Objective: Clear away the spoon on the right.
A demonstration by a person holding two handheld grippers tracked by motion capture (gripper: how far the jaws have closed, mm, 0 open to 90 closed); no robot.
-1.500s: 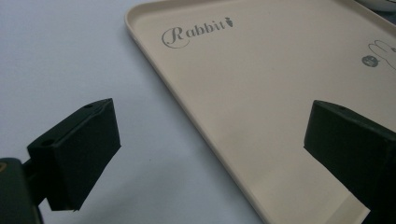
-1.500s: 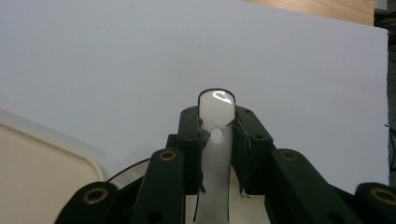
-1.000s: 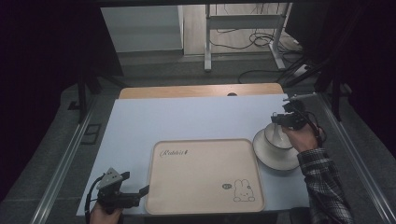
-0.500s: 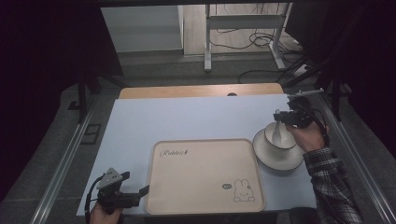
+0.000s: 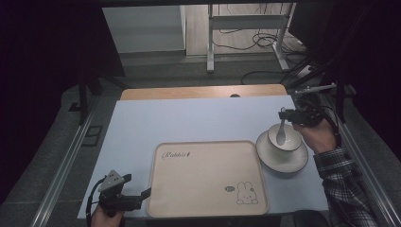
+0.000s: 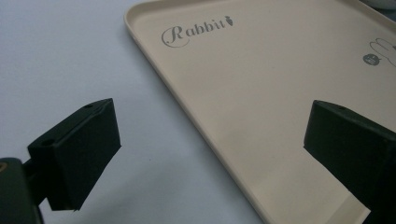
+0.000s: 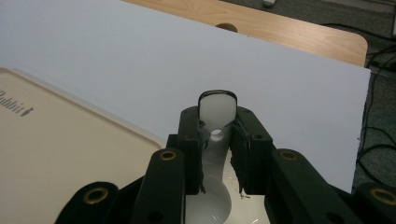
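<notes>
A white ceramic spoon [image 5: 281,132] hangs above a white bowl [image 5: 285,138] that stands on a white saucer [image 5: 283,157] at the table's right. My right gripper [image 5: 284,115] is shut on the spoon's handle end [image 7: 217,106], with the spoon's scoop [image 7: 210,198] pointing down into the bowl. A beige tray [image 5: 208,177] printed with "Rabbit" and a rabbit drawing lies at the front middle. My left gripper [image 5: 146,193] rests open at the tray's front left corner, and its jaws straddle the tray's edge [image 6: 187,109] with nothing between them.
The tray lies on a pale blue mat [image 5: 189,120] that covers most of the wooden table [image 5: 203,91]. Metal rails [image 5: 71,156] run along both sides. Cables and a stand [image 5: 246,42] lie on the floor beyond the table.
My right gripper has risen with the spoon, which is lifted higher over the bowl. The left gripper has kept still.
</notes>
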